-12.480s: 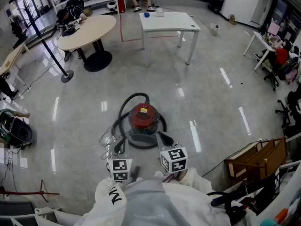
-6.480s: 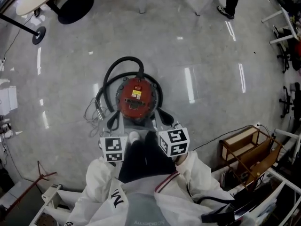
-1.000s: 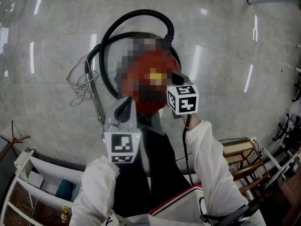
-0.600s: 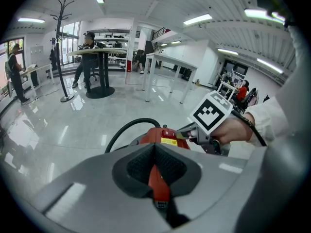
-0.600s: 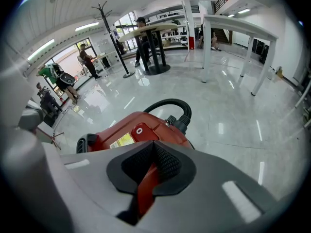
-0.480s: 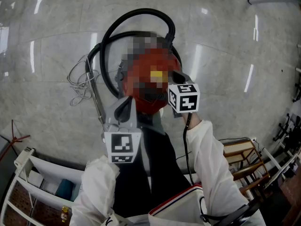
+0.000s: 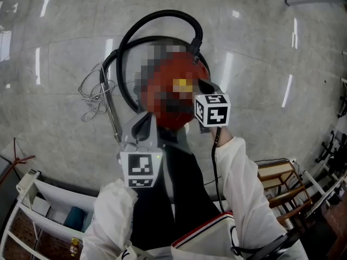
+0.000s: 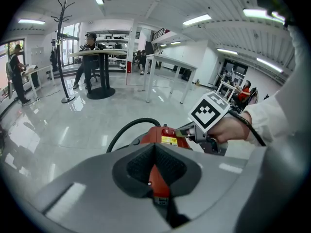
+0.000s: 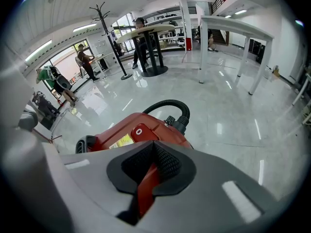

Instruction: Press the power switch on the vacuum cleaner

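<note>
Power switch sits atop the red vacuum cleaner on the floor. Right gripper, jaws closed and empty, hovers at its 5 o'clock; pressing looks imminent, needing a small, square push. Left gripper, closed and empty, hangs at the vacuum's 7 o'clock.

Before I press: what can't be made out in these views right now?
Head view: a mosaic patch covers most of the vacuum cleaner's top.
Right gripper view: the right gripper's own body hides the gap to the power switch; contact unclear.
Yellow label: print too small.

Right gripper (farther forward) and left gripper closed.
</note>
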Motion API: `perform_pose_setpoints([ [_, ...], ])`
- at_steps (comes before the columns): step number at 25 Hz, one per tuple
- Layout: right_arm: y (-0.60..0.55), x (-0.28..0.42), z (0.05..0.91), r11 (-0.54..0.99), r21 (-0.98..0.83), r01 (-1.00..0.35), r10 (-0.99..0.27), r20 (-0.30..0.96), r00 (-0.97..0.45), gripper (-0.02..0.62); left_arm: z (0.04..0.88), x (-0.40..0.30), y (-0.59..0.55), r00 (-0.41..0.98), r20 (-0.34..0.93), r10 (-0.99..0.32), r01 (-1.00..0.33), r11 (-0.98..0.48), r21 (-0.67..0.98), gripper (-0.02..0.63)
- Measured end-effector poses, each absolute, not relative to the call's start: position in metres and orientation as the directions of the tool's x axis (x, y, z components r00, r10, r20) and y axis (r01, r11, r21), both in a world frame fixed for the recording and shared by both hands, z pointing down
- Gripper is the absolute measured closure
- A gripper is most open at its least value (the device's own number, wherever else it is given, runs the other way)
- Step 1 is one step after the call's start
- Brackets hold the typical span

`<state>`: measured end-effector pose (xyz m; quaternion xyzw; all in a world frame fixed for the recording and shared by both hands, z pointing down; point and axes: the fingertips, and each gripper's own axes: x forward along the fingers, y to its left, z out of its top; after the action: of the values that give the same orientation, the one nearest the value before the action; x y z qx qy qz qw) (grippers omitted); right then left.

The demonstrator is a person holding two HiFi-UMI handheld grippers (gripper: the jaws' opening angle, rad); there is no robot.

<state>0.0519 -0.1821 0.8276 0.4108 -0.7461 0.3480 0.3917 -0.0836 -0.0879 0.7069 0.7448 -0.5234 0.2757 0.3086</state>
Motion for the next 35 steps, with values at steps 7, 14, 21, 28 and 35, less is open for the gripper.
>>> perform_pose_setpoints([
  [7,-0.185,0.055,0.828,0.411,-0.168,-0.896,-0.363,0.871,-0.33,0.594,0.702,-0.087,-0.082,0.298,0.731,-0.614,-0.949,-0.271,0.159,0.606],
  [14,-0.177,0.061,0.817,0.37,-0.17,-0.913,-0.383,0.868,-0.317,0.594,0.695,-0.095,-0.079,0.293,0.722,-0.627,-0.95,-0.279,0.143,0.606],
  [21,-0.166,0.058,0.793,0.358,-0.172,-0.918,-0.416,0.851,-0.322,0.594,0.678,-0.092,-0.072,0.31,0.699,-0.644,-0.94,-0.318,0.124,0.606],
  [28,-0.158,0.053,0.76,0.352,-0.17,-0.92,-0.453,0.829,-0.326,0.594,0.651,-0.096,-0.068,0.32,0.674,-0.666,-0.931,-0.354,0.091,0.606],
  [35,-0.136,0.057,0.719,0.331,-0.17,-0.928,-0.48,0.816,-0.321,0.594,0.621,-0.097,-0.056,0.33,0.658,-0.677,-0.924,-0.373,0.079,0.606],
])
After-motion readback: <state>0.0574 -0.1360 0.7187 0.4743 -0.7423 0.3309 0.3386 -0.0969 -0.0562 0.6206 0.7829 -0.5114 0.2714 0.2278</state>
